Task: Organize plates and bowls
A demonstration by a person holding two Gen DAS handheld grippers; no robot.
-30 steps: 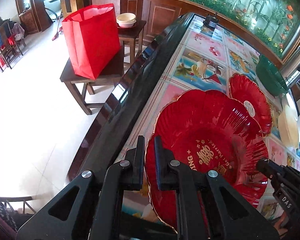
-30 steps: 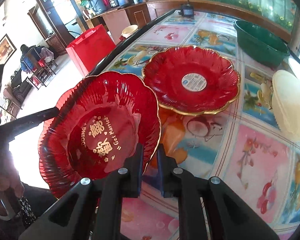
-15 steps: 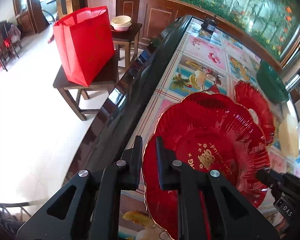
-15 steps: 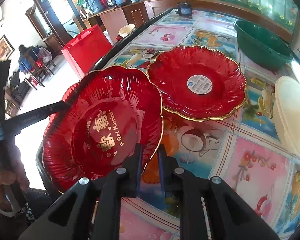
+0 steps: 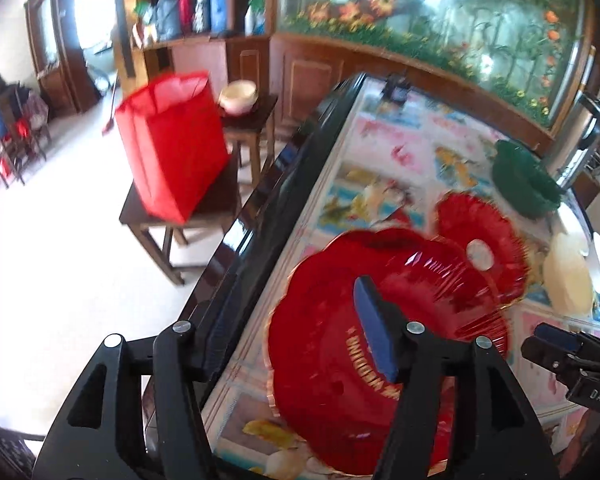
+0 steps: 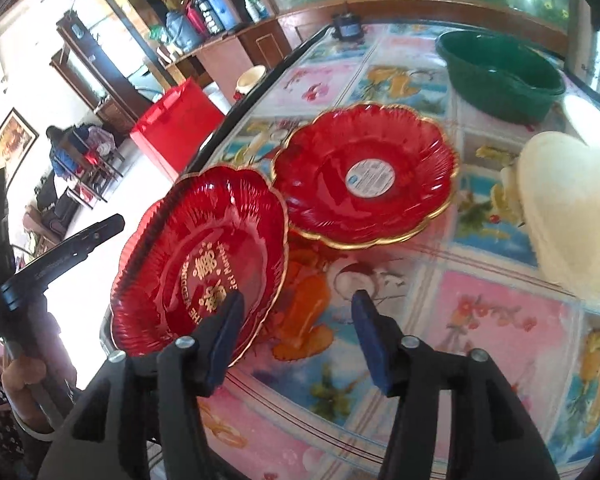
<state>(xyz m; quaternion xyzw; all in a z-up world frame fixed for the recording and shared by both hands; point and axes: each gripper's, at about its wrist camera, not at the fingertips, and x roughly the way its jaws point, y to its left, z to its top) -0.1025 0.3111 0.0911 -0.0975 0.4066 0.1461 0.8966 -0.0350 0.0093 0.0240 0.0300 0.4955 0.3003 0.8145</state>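
Note:
A red scalloped plate with gold lettering [image 5: 364,344] [image 6: 204,264] lies at the table's near left edge, tilted, its far rim resting by a second red plate with a round white sticker [image 6: 364,176] [image 5: 480,240]. My left gripper [image 5: 296,332] is open, one finger over the lettered plate, the other off the table edge. My right gripper [image 6: 296,336] is open; its left finger is over that plate's rim, its right finger over the table. Neither holds anything.
A green basin [image 6: 500,76] stands at the far right, and a stack of cream plates [image 6: 568,216] right of the red plates. The table [image 6: 480,320] has a colourful fruit-print cover. Beside it, a stool carries a red bag [image 5: 172,148] and a bowl [image 5: 238,96].
Both grippers were shut on the lettered plate's rim and have opened, letting it go. The plate has moved toward the sticker plate and sits on the table.

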